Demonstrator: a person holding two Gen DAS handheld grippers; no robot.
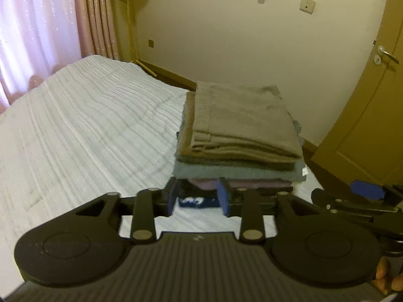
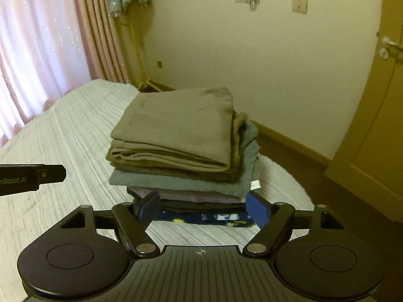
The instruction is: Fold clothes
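Lower centre of the left wrist view: left gripper [image 1: 197, 198], blue pads parted with nothing between, aimed at the foot of a stack of folded clothes [image 1: 239, 136]. Lower centre of the right wrist view: right gripper [image 2: 204, 207], spread wide, empty. Stack centre frame on the white ribbed bedspread [image 1: 83, 130], taupe garment [image 2: 176, 128] uppermost, long axis running away toward the wall. Pink curtains [image 1: 95, 17] upper left; wooden door [image 1: 365, 125] at right edge.

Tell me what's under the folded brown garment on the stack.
Under the brown garment lie a grey piece, a mauve one, a dark one, then a navy printed piece on the bed. Their covered middles stay hidden.
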